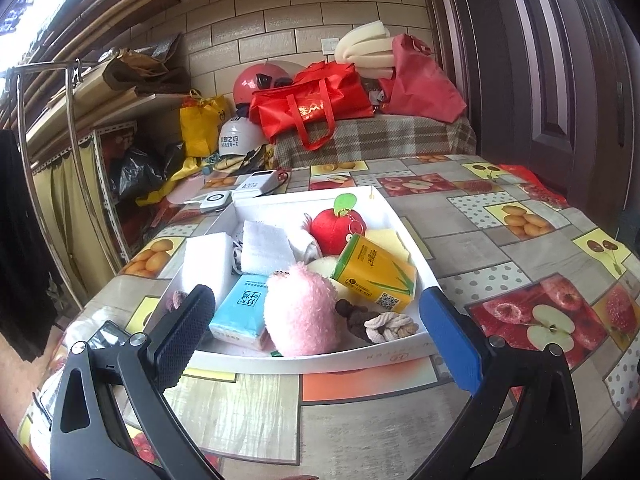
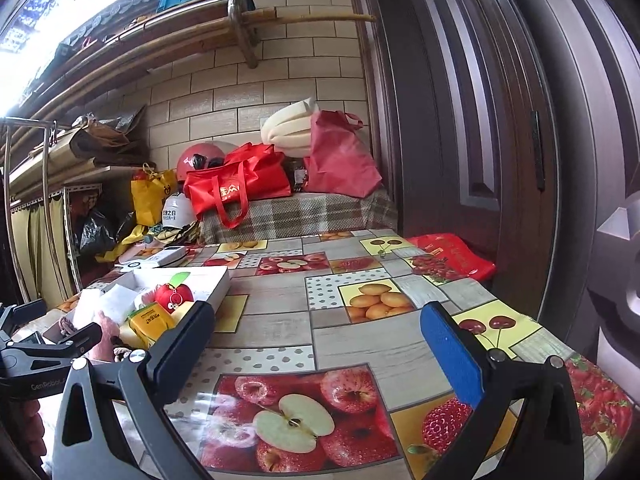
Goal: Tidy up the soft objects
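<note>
A white shallow box (image 1: 404,224) (image 2: 218,280) on the fruit-print table holds soft items: a pink fluffy plush (image 1: 300,312), a red apple plush (image 1: 336,230) (image 2: 174,296), a yellow tissue pack (image 1: 376,274) (image 2: 150,322), a blue tissue pack (image 1: 242,308), white sponges (image 1: 266,248), hair scrunchies (image 1: 384,326). My left gripper (image 1: 316,336) stands open just before the box's near rim, nothing between its fingers. My right gripper (image 2: 320,344) is open over bare tablecloth, to the right of the box, and empty. The left gripper's frame (image 2: 48,350) shows at the right view's left edge.
Small white devices (image 1: 256,186) lie behind the box. A red bag (image 2: 452,258) rests at the table's far right edge, beside a dark door (image 2: 500,120). Beyond the table a plaid-covered bench (image 1: 376,138) carries red bags, helmets and foam. Shelves stand at left.
</note>
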{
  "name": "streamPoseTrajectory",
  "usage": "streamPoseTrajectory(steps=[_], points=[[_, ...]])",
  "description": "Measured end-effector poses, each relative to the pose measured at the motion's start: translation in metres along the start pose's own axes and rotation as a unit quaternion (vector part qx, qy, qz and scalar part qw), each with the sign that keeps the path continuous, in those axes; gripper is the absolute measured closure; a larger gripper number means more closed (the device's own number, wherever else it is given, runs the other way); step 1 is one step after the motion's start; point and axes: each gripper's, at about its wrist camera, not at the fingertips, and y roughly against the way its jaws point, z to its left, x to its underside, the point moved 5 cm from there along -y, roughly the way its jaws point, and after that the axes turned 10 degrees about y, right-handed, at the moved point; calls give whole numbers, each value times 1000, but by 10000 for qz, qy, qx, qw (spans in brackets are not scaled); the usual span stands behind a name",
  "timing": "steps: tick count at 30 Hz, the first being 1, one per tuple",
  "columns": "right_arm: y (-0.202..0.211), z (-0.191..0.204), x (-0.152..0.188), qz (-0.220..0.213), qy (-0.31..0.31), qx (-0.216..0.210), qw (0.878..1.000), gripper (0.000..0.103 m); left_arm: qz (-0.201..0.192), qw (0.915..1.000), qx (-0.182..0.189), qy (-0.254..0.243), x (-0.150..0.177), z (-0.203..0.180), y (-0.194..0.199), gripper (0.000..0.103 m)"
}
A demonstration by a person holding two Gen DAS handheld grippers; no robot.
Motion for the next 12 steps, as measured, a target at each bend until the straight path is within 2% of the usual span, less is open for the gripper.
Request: streamPoseTrajectory(steps=[12], points=[[-1,0,1,30,5,-14,10000,0,172,9997,110,118,1,6,-6,0]])
